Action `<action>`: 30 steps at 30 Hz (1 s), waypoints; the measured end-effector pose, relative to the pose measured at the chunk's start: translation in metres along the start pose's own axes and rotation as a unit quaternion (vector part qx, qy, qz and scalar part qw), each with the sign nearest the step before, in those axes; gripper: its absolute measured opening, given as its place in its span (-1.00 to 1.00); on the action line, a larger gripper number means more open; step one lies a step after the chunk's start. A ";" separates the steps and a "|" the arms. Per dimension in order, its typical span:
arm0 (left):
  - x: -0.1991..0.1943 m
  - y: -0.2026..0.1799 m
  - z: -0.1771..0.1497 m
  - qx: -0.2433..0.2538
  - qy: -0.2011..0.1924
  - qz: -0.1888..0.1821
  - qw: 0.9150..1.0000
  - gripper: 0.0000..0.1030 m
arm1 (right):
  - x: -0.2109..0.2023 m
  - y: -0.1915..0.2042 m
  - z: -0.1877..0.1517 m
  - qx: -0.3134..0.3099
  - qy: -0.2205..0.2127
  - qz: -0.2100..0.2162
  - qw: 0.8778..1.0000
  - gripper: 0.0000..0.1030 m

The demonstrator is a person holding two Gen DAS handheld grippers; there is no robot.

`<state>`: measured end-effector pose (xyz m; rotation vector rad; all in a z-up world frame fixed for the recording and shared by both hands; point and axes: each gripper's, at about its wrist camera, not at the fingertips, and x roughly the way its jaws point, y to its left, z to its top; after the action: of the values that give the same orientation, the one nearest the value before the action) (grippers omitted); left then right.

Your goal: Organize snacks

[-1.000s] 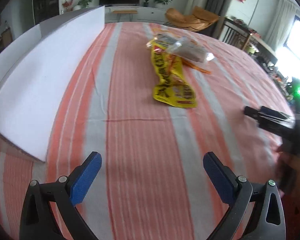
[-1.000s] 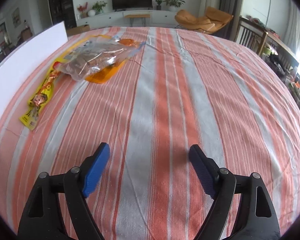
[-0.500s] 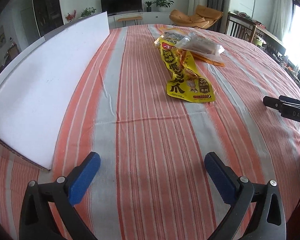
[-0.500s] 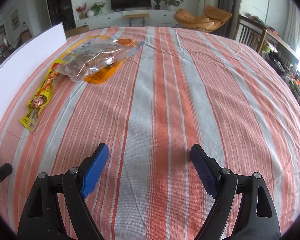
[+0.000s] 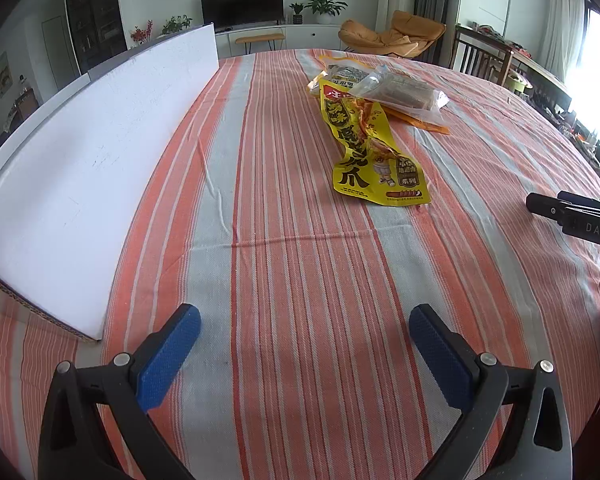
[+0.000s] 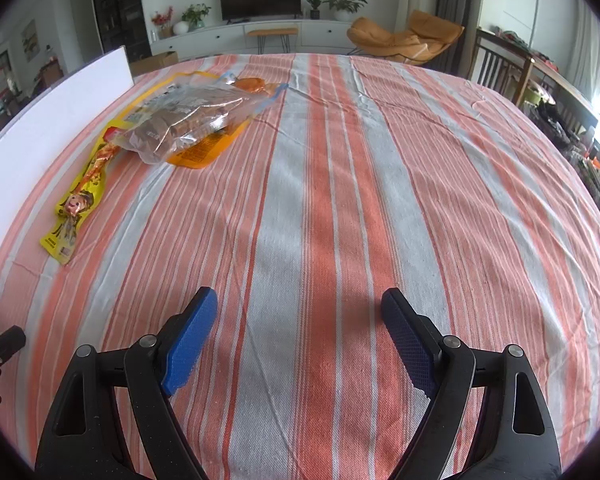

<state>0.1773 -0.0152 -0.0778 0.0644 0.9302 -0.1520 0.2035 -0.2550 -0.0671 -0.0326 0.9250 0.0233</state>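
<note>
Left wrist view showed the left gripper (image 5: pixel 305 350) at the bottom of the frame with its blue pads (image 5: pixel 168 356) spread wide and nothing between them, only the striped tablecloth (image 5: pixel 284 280) beneath. In the right wrist view the right gripper (image 6: pixel 299 338) likewise stood wide and empty over bare cloth at the bottom centre.

Outward from the left fingers, the snacks lay in a small heap in the upper middle of the left wrist frame, well apart from both grippers. Nearest was a long yellow packet (image 5: pixel 374 156), lying flat with its printed lower end pointing toward the camera. Its far end ran under a clear bag (image 5: pixel 404 92) of brown pieces, which in turn lay on an orange packet (image 5: pixel 424 122). In the right wrist frame the same heap sat at upper left. A white board (image 5: pixel 100 168) stood along the left of the left wrist frame.

All three looked like thin film pouches: light, soft, crinkly and probably slippery, likely to fold or slide rather than resist. The yellow packet's free lower edge seemed the easiest hold, since it lay clear of the others; a pinch there across the sealed seam should grip better than on the puffed middle. The clear bag's contents looked breakable, so a hold at its crimped end seemed safer than a squeeze on the body.
</note>
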 end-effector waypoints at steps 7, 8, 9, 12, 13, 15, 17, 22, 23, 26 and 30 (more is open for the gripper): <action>0.000 0.000 0.000 -0.001 0.000 0.000 1.000 1.00 | 0.000 0.000 0.000 0.000 0.000 0.000 1.000 0.67; 0.000 0.000 0.000 -0.001 0.000 0.000 1.000 1.00 | 0.000 0.000 0.000 0.000 0.000 0.000 1.000 0.67; 0.000 0.000 0.000 -0.001 0.000 0.001 1.000 1.00 | 0.000 0.000 0.000 0.000 0.000 0.000 1.000 0.67; 0.000 0.000 0.000 -0.001 0.000 0.001 1.000 1.00 | 0.000 0.000 0.000 0.000 0.000 0.001 1.000 0.67; 0.000 0.000 0.000 -0.001 0.000 0.001 1.000 1.00 | 0.000 0.000 0.000 0.000 0.000 0.000 1.000 0.67; 0.000 0.000 0.000 -0.001 0.000 0.001 1.000 1.00 | 0.000 0.000 0.000 0.000 0.000 0.000 1.000 0.67; 0.000 0.000 0.000 -0.002 0.000 0.000 1.000 1.00 | 0.000 0.000 -0.001 0.000 0.000 0.000 1.000 0.67; -0.003 0.003 0.007 -0.009 0.017 -0.037 0.999 0.99 | 0.000 0.000 -0.001 0.000 0.000 0.000 1.000 0.67; -0.005 0.006 0.011 -0.031 0.014 -0.070 0.997 0.99 | 0.000 -0.001 0.000 0.000 0.000 0.001 1.000 0.67; -0.002 0.007 0.039 -0.077 0.010 -0.128 0.989 0.99 | 0.000 0.000 -0.001 0.001 -0.001 0.002 1.000 0.68; 0.032 -0.014 0.094 -0.052 0.035 -0.123 0.990 0.99 | -0.001 -0.001 -0.002 0.002 -0.001 0.003 1.000 0.68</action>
<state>0.2685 -0.0435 -0.0477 -0.1439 1.0124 -0.3309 0.2017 -0.2557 -0.0675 -0.0263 0.9234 0.0273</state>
